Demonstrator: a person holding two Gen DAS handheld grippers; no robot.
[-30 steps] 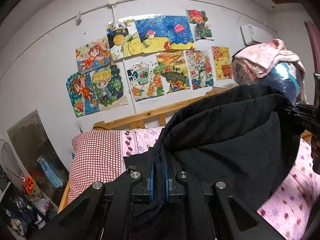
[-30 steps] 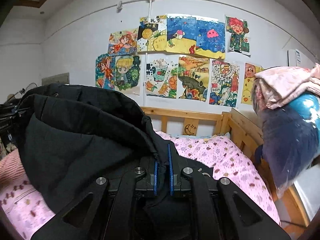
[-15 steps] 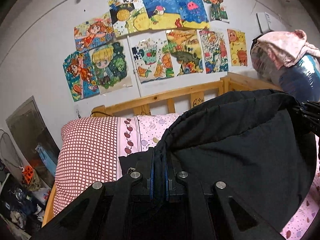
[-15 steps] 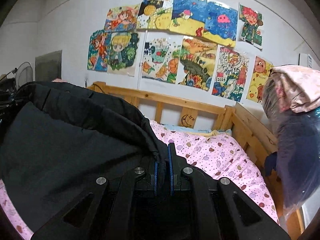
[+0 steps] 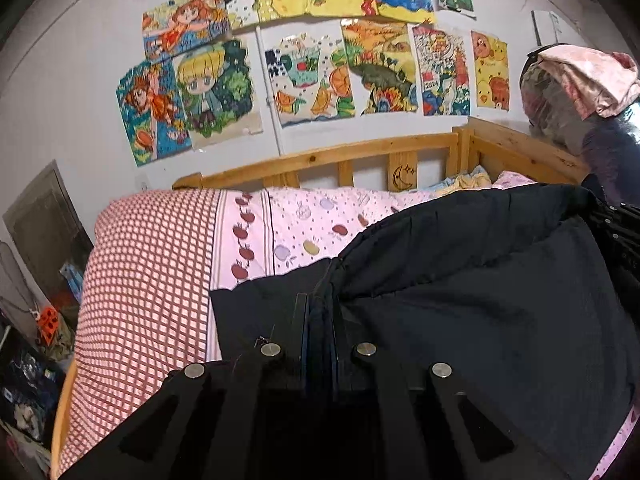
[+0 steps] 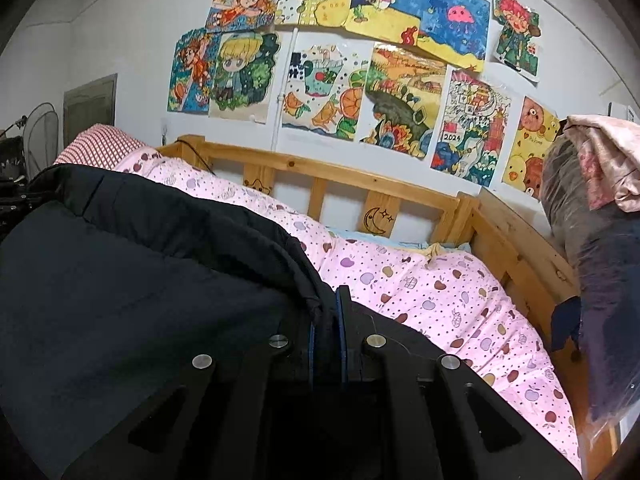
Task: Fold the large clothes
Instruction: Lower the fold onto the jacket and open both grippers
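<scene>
A large black garment hangs stretched between my two grippers above the bed. My left gripper is shut on the garment's left edge, cloth pinched between the blue pads. In the right wrist view the same black garment fills the left half, and my right gripper is shut on its right edge. Each gripper shows at the far side of the other's view: the right gripper and the left gripper. The garment's lower part is hidden below the frames.
A wooden bed frame holds a pink apple-print quilt and a red checked pillow. Children's drawings cover the wall behind. A bulky plastic-wrapped bundle with pink cloth on top stands at the right. Clutter sits on the floor at left.
Both grippers have come down toward the bed with the garment still pinched; the wall drawings have risen in view and more pillow and quilt show.
</scene>
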